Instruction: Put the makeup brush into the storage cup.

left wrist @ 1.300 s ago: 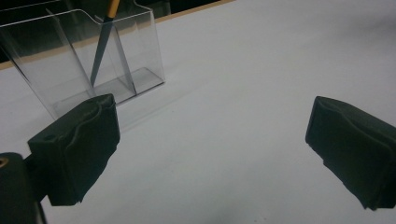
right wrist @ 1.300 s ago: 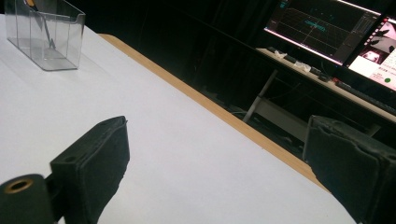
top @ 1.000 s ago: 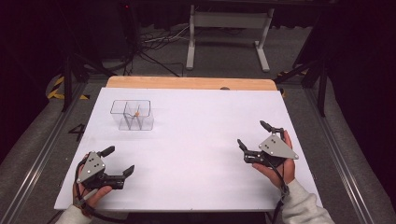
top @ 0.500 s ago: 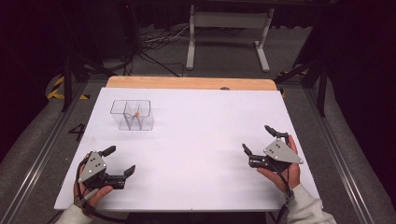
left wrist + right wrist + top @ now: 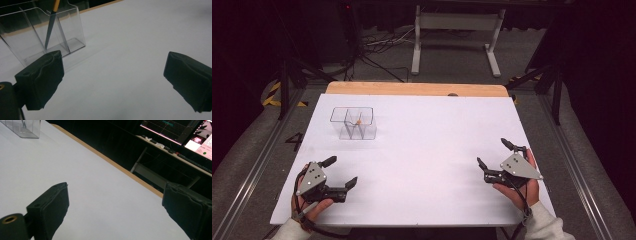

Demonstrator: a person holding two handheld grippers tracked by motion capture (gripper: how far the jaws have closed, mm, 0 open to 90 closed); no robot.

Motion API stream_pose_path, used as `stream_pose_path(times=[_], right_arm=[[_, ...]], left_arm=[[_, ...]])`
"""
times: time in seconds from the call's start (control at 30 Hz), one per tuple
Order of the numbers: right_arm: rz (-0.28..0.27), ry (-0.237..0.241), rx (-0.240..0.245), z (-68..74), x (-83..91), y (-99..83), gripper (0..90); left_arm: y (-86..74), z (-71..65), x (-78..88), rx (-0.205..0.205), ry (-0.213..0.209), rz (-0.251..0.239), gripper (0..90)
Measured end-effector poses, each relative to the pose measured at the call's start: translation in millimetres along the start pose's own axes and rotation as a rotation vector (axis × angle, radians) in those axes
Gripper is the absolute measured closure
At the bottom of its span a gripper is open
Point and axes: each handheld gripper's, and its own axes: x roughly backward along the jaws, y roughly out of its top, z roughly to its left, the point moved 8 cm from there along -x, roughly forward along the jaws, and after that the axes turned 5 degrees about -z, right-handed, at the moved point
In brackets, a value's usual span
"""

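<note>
**Two grippers held wide apart at the near edge of the bench**

Two grippers are seen low over the white bench [image 5: 422, 150], one at each near corner. The left gripper [image 5: 339, 172] is held in the person's left hand [image 5: 309, 207] near the front left corner, its fingers [image 5: 41, 77] spread well apart with nothing between them. The right gripper [image 5: 494, 155] is held in the right hand [image 5: 517, 187] near the front right corner; its fingers [image 5: 50, 206] are likewise spread wide, with bare bench surface between them.

A clear plastic organiser [image 5: 354, 122], divided into compartments, is placed on the far left part of the bench, well apart from both grippers. In the left gripper view it is seen beyond the left finger, and a pencil [image 5: 51, 23] with an orange shaft and dark tip is stood tilted inside one of its compartments, tip down. A wooden strip [image 5: 417, 88] is seen along the far edge of the bench. In the right gripper view, a lit monitor [image 5: 175, 128] is seen beyond the bench.
</note>
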Motion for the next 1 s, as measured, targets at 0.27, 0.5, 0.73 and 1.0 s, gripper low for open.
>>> stream_pose_path(times=[0.27,0.5,0.73,1.0], right_arm=[[0.029,-0.012,-0.008,-5.9,9.2,-13.1,7.3],[0.051,-0.028,-0.028,-12.8,22.1,-27.0,7.0],[0.079,-0.036,-0.045,-15.0,35.4,-40.8,6.1],[0.081,-0.005,-0.058,-7.0,42.2,-43.1,5.4]], left_arm=[[0.0,-0.1,-0.8,0.004,-0.003,-0.002,3.7],[0.4,0.7,-0.8,0.004,-0.002,0.001,3.7],[2.1,1.0,-5.7,0.003,-0.004,-0.005,3.6],[5.4,0.6,-11.9,-0.012,-0.016,-0.004,3.4]])
